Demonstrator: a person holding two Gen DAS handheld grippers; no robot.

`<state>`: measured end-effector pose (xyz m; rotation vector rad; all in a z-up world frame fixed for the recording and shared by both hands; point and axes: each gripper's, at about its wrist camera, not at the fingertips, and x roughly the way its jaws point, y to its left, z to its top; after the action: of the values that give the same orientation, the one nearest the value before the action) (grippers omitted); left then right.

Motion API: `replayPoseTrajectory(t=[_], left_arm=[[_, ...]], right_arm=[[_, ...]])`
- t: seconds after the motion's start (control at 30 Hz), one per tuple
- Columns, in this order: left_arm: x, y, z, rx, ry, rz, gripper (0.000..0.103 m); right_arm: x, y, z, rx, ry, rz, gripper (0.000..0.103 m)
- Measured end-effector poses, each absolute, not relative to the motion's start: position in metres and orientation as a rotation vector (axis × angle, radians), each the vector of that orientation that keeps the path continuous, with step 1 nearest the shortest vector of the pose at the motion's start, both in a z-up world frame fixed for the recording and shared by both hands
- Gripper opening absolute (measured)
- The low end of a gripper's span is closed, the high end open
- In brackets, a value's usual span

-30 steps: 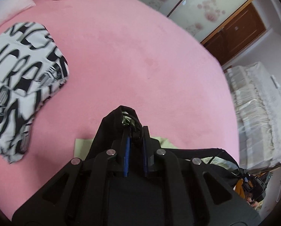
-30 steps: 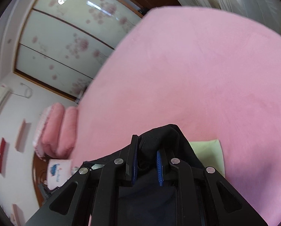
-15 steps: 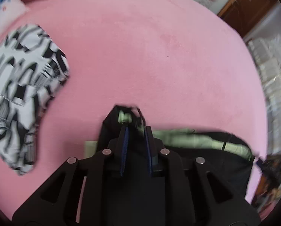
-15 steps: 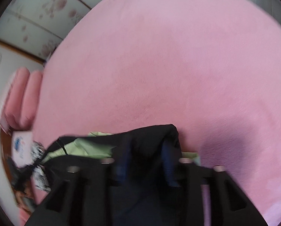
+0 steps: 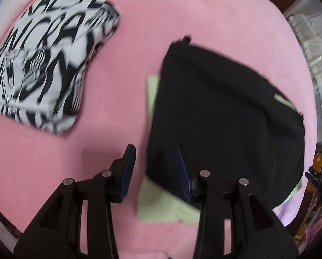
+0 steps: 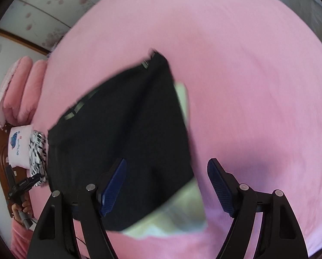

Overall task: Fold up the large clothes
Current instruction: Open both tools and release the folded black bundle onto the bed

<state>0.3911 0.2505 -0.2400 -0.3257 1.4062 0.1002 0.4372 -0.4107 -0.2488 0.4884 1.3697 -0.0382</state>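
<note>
A black garment with pale green lining (image 5: 225, 112) lies folded over on the pink bed, its green underside showing at the near corner (image 5: 161, 211). My left gripper (image 5: 155, 157) hovers over its left edge with jaws opening and nothing pressed between the pads. In the right wrist view the same garment (image 6: 122, 133) lies flat, green edge at the near right (image 6: 182, 215). My right gripper (image 6: 167, 172) stands wide above the garment's near right corner, jaws still opening, pads clear of the cloth.
A folded black-and-white patterned garment (image 5: 46, 71) lies at the left of the pink bed (image 5: 182, 10). Pink pillows (image 6: 20, 86) and a white printed pillow (image 6: 18, 144) sit at the headboard. A hand holding the other gripper (image 6: 20, 192) shows at the frame edge.
Both grippers held the black garment's top corners lifted, then swung down and let go. The garment now lies flat on the bed and both sets of jaws have spread apart.
</note>
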Motion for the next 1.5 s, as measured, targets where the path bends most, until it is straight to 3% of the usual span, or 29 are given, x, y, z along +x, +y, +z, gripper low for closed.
replayPoseTrajectory(t=[0.27, 0.3, 0.33, 0.4, 0.47, 0.5, 0.6, 0.7, 1.0, 1.17, 1.27, 1.3, 1.33, 1.5], left_arm=[[0.363, 0.259, -0.278, -0.369, 1.514, 0.040, 0.035], [0.363, 0.258, -0.282, -0.359, 1.520, 0.046, 0.035], [0.363, 0.257, -0.287, -0.365, 1.526, 0.043, 0.035], [0.363, 0.256, -0.294, -0.400, 1.526, 0.024, 0.035], [0.361, 0.255, -0.301, -0.450, 1.516, 0.015, 0.035], [0.358, 0.255, -0.303, -0.463, 1.508, 0.024, 0.027], [0.350, 0.252, -0.305, -0.483, 1.489, 0.051, 0.013], [0.342, 0.245, -0.304, -0.467, 1.493, 0.074, 0.006], [0.326, 0.241, -0.313, -0.372, 1.504, 0.074, 0.006], [0.318, 0.242, -0.290, -0.312, 1.429, 0.067, 0.007], [0.305, 0.240, -0.263, -0.293, 1.355, 0.066, 0.007], [0.299, 0.238, -0.253, -0.285, 1.326, 0.066, 0.007], [0.294, 0.233, -0.242, -0.254, 1.306, 0.077, 0.007], [0.292, 0.198, -0.203, -0.154, 1.240, 0.036, 0.007]], right_arm=[[0.397, -0.408, -0.275, 0.700, 1.354, -0.018, 0.076], [0.398, -0.406, -0.279, 0.700, 1.365, -0.019, 0.065], [0.398, -0.403, -0.283, 0.681, 1.384, -0.030, 0.046], [0.402, -0.406, -0.286, 0.652, 1.434, -0.035, 0.023], [0.401, -0.404, -0.284, 0.649, 1.435, -0.012, 0.016], [0.403, -0.403, -0.281, 0.648, 1.424, 0.009, 0.010], [0.396, -0.404, -0.268, 0.620, 1.384, 0.027, 0.006], [0.389, -0.402, -0.261, 0.582, 1.377, -0.001, 0.005], [0.359, -0.410, -0.282, 0.665, 1.370, -0.142, 0.005], [0.367, -0.393, -0.257, 0.579, 1.367, -0.144, 0.008], [0.368, -0.379, -0.219, 0.391, 1.320, -0.167, 0.022], [0.368, -0.372, -0.207, 0.339, 1.300, -0.155, 0.033], [0.367, -0.366, -0.194, 0.295, 1.273, -0.124, 0.038], [0.361, -0.320, -0.158, 0.235, 1.202, 0.029, 0.038]])
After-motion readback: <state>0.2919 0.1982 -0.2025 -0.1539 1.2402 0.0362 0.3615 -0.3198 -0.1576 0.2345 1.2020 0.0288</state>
